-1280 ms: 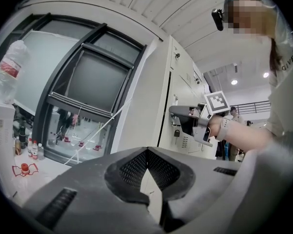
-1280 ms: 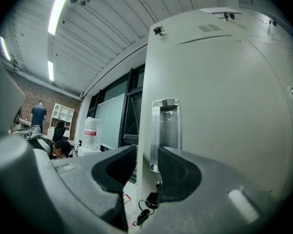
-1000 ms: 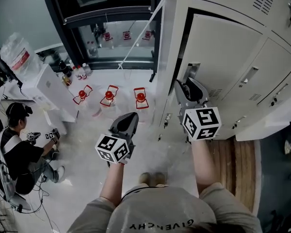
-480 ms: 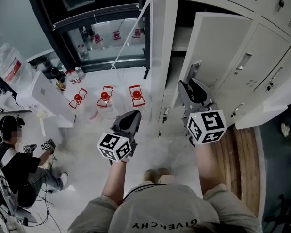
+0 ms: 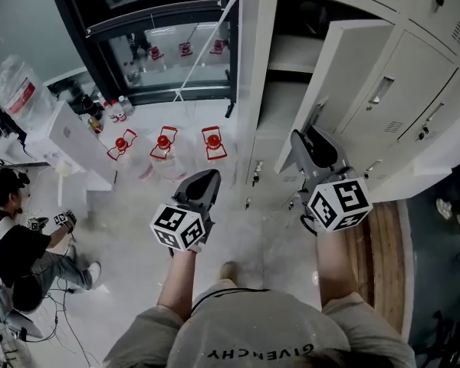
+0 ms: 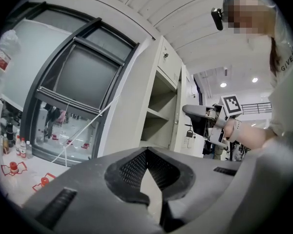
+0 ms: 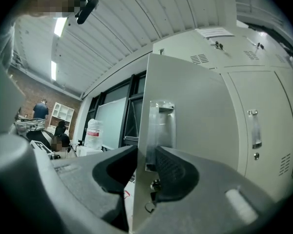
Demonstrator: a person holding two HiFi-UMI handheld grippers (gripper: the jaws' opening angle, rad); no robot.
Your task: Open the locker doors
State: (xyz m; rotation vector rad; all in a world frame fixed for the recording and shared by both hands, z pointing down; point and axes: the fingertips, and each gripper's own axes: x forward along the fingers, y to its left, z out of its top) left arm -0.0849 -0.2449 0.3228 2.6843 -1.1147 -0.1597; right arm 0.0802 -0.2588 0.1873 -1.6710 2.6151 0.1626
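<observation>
This is a workroom or test lab, not a home: a bank of grey metal lockers (image 5: 414, 106), one door (image 5: 345, 75) standing open, a dark-framed glass partition (image 5: 176, 52), cables (image 5: 65, 324) trailing across the pale floor (image 5: 130, 282) by a seated person (image 5: 19, 244), brick wall (image 7: 24, 96) and strip lights (image 7: 58, 27) beyond.
</observation>
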